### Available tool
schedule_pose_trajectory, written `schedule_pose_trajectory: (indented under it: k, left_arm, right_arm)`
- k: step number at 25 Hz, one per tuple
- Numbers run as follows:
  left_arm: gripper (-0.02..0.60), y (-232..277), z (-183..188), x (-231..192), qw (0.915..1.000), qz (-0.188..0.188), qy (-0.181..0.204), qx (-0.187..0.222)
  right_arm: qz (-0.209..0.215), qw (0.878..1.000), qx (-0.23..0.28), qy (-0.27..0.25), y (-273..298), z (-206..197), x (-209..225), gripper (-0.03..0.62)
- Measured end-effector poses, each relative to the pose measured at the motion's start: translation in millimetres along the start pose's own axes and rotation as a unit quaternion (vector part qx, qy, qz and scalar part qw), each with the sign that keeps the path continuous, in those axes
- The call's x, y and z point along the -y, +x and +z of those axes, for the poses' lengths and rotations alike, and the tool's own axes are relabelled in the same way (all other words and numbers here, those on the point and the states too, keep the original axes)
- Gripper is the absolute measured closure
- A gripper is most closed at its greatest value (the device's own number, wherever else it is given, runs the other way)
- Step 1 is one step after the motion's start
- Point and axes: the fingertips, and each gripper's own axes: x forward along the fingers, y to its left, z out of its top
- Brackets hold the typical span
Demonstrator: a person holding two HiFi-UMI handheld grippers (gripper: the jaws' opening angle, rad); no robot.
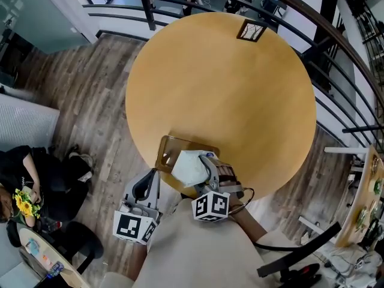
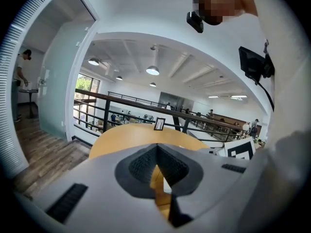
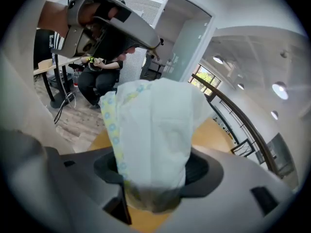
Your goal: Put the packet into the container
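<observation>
**Right tongs** (image 3: 154, 171), right gripper view: I am clamping the packet (image 3: 154, 125) between both jaws, which are standing wide around its lower end. The white packet, with a yellow edge dotted in blue, is rising upright out of the jaws and filling the middle of the view.

**Left tongs** (image 2: 156, 152), left gripper view: I am holding these clenched on nothing. The dark pads (image 2: 138, 166) are meeting at their tips, and a strip of the tan container (image 2: 158, 178) is showing through the slit below them.

**Head view:** The right tongs (image 1: 203, 168) are holding the packet (image 1: 189, 168) over the open top of the container (image 1: 167, 152). The container is sitting at the near edge of the round wooden table (image 1: 222, 89). Whether the packet is touching the inside, I cannot tell. The left tongs (image 1: 153, 176) are hanging just beside the container's near-left corner. A small framed card (image 1: 252, 30) is standing near the far rim. A dark railing (image 1: 180, 5) is curving behind the table, and a seated person (image 1: 36, 179) is occupying the plank floor (image 1: 90, 101) at lower left.
</observation>
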Motion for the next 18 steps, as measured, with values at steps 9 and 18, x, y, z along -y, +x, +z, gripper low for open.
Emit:
schedule_pose_trajectory:
  k: [9, 18]
  left_arm:
    - [0.577, -6, 1, -5, 0.9998, 0.015, -0.008, 0.012]
    - [0.577, -10, 1, -6, 0.9987, 0.035, -0.023, 0.027]
  right_arm:
    - [0.014, 0.992, -0.092, -0.081, 21, -14, -6, 0.306]
    - [0.124, 0.98, -0.149, -0.035, 50, -31, -16, 0.306]
